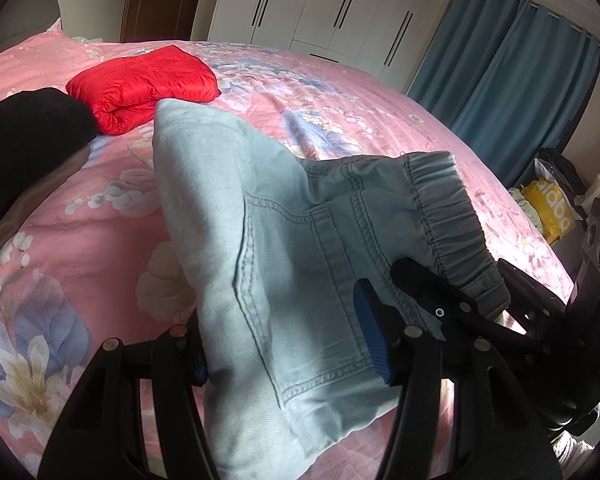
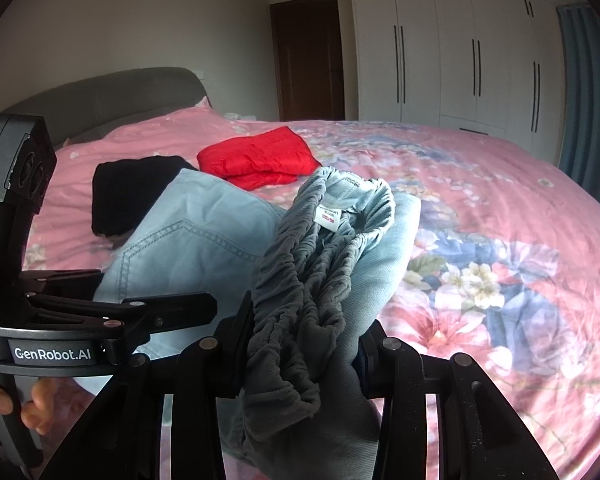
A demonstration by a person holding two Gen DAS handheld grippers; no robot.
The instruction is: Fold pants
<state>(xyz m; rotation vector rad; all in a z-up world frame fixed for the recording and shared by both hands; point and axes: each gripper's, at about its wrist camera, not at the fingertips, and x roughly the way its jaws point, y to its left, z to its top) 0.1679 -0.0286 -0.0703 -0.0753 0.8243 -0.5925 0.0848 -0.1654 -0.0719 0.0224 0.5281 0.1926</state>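
Light blue denim pants [image 1: 284, 256] with a grey elastic waistband [image 1: 448, 216] hang above the pink floral bed [image 1: 80, 248]. My left gripper [image 1: 288, 348] is shut on the pants' seat fabric near a back pocket. My right gripper [image 2: 304, 352] is shut on the bunched waistband [image 2: 300, 280], where a white label [image 2: 329, 216] shows. The right gripper's fingers [image 1: 424, 280] show in the left wrist view at the waistband. The left gripper's body [image 2: 24, 248] is at the left of the right wrist view.
A folded red jacket [image 1: 144, 84] and a black garment [image 1: 24, 148] lie on the bed beyond the pants. White wardrobes [image 2: 460, 48] and a blue curtain [image 1: 512, 88] stand behind. A yellow bag [image 1: 552, 212] sits by the bed's right edge.
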